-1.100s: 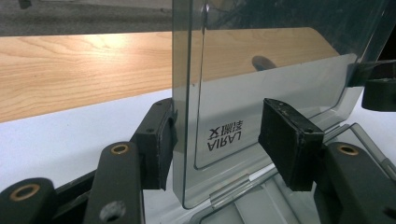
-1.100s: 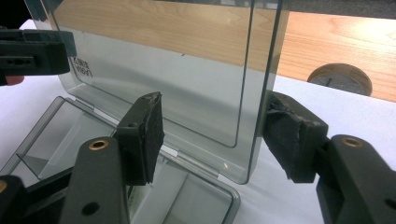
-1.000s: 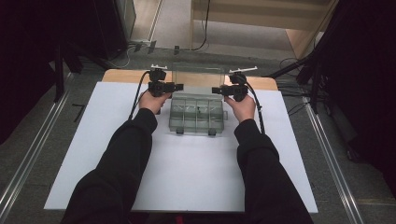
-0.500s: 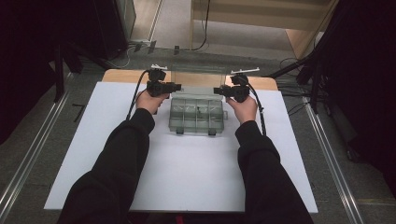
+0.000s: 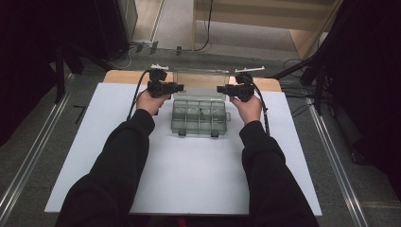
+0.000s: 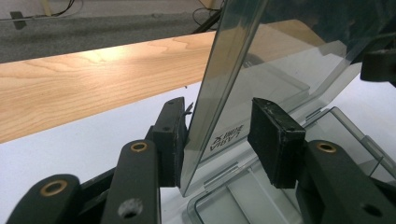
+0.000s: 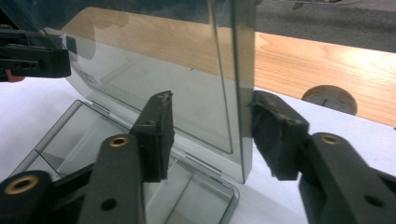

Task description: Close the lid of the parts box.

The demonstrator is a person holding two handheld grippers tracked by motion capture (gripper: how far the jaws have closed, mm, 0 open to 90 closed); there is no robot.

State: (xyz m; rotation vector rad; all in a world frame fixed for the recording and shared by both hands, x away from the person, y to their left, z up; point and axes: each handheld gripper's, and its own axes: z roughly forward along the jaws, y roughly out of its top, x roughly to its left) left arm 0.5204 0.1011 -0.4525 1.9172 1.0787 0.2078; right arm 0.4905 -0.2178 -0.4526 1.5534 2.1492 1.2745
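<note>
Since before, both open tools (image 5: 176,88) (image 5: 221,89) have raised the compartment box's (image 5: 198,118) lid (image 5: 198,80) upright.

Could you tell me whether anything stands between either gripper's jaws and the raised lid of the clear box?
Nothing visible does: the lid edge sits between the open jaws of the left gripper and the right gripper.

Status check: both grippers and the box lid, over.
Left gripper open, straddling lid's edge, one pad touching. Right gripper open, same on other edge. Lid upright, box open. Nothing in the way.
</note>
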